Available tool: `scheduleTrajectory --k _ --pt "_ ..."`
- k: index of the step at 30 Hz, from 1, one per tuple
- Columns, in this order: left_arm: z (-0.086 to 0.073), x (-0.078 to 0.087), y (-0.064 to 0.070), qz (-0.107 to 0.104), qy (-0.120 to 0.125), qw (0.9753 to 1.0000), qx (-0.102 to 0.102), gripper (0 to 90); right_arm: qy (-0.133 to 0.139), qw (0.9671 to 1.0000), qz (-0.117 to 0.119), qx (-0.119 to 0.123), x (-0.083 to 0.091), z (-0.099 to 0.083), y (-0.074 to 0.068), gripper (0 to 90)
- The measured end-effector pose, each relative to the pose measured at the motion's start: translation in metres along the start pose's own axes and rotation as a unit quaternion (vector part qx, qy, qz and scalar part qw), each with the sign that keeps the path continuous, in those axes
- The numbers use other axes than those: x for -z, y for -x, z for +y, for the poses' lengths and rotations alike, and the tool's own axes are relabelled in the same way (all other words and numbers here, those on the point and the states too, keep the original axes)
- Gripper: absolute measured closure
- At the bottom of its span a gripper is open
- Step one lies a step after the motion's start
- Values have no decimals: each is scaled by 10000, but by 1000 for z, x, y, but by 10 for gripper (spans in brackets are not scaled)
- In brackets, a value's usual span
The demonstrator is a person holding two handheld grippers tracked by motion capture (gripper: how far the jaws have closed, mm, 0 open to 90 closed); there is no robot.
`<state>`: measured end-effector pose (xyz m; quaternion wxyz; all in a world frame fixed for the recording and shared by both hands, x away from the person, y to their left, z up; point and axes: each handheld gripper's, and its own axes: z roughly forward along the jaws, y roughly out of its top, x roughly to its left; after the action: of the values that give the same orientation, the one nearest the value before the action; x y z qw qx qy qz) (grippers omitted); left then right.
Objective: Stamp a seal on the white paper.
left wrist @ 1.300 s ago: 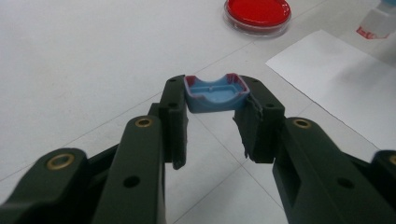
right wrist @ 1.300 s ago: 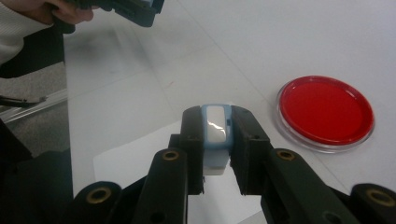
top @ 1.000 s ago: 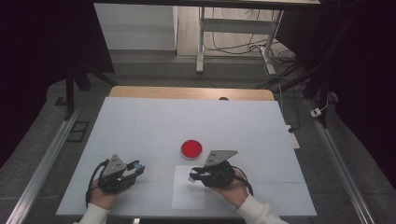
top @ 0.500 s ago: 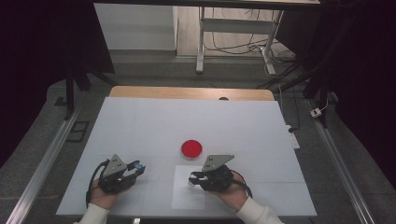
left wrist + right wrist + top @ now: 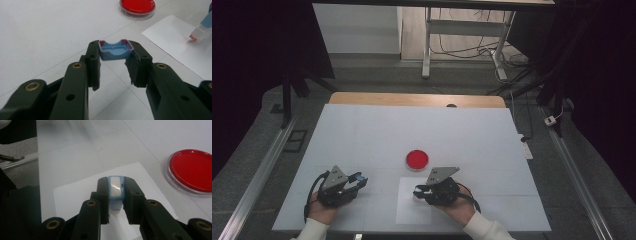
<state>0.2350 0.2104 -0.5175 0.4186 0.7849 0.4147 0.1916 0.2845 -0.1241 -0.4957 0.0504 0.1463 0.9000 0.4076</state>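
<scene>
My left gripper [image 5: 115, 57] is shut on a small blue cap [image 5: 115, 51] with a red-stained rim, held just above the table at the front left [image 5: 360, 178]. My right gripper [image 5: 115, 195] is shut on a blue and white stamp [image 5: 115, 190] over a white paper sheet [image 5: 80, 192]. From the left gripper view the stamp [image 5: 201, 31] points its red tip down at the sheet [image 5: 180, 45], touching it or nearly so. A round dish of red ink [image 5: 417, 159] lies just beyond the sheet [image 5: 409, 212], apart from my right gripper [image 5: 418, 192].
The white table [image 5: 462, 135] stretches wide beyond the dish, with a wooden strip at its far edge. Metal rails run along both sides of the table. A hand holds each gripper at the near edge.
My right gripper has drawn slightly toward the near edge, bringing the stamp down over the paper. The left gripper and its cap have stayed put.
</scene>
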Motion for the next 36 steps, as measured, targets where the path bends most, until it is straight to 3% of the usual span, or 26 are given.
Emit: scheduleTrajectory --k 6,14,36 --pt "0 0 1 -1 -6 10000 5 642 -20 10000 8 68 -5 0 -2 753" --pt "-1 1 0 12 -5 10000 4 642 -197 9991 -129 364 -10 1 -6 753" --pt "-1 1 2 27 -6 10000 8 642 -503 9980 -185 334 -15 4 -7 757"
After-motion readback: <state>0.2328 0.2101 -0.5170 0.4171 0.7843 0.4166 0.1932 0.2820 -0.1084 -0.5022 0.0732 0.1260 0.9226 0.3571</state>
